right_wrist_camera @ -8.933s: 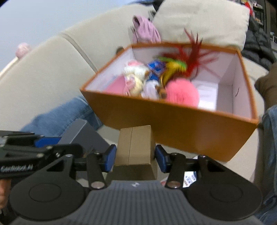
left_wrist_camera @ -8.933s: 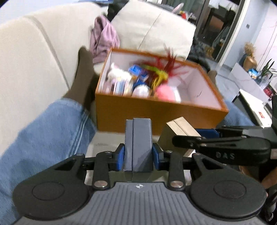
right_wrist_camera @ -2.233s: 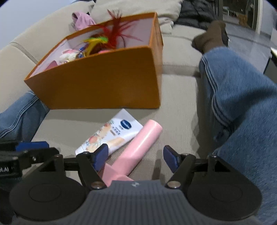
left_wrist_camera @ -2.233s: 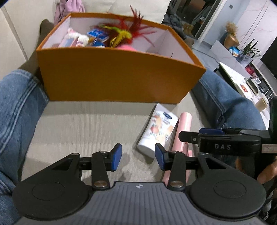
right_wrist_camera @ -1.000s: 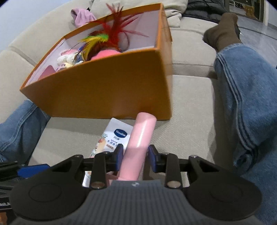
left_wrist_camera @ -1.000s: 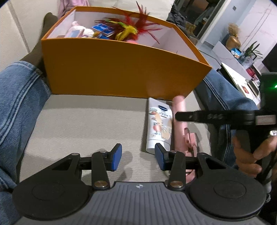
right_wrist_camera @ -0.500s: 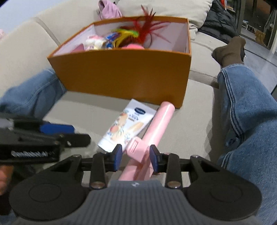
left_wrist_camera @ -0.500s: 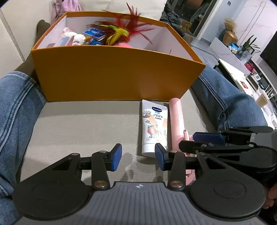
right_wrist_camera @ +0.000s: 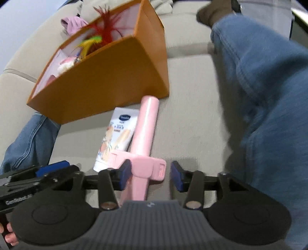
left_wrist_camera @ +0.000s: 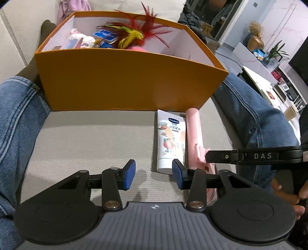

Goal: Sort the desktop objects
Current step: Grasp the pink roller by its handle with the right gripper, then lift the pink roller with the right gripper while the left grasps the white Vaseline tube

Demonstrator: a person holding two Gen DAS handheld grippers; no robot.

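An orange box [left_wrist_camera: 123, 84] holding feathers, plush toys and cards stands on the beige sofa seat [left_wrist_camera: 86, 138]; it also shows in the right wrist view [right_wrist_camera: 107, 82]. A white lotion tube [left_wrist_camera: 170, 140] and a pink stick-shaped device [left_wrist_camera: 194, 134] lie side by side in front of it. My left gripper [left_wrist_camera: 153, 174] is open and empty, just left of the tube. My right gripper [right_wrist_camera: 150, 177] is open, with the pink device [right_wrist_camera: 144, 134] lying between its jaws, next to the tube [right_wrist_camera: 117, 134].
The person's jeans-clad legs [left_wrist_camera: 17, 123] [right_wrist_camera: 265, 100] flank the seat on both sides. A pink garment [left_wrist_camera: 75, 5] and cushions lie behind the box. A room with a white table [left_wrist_camera: 258, 80] is at the far right.
My right gripper was shut on the pink device; its jaws have opened and the device lies on the seat. The left gripper stays open in about the same place.
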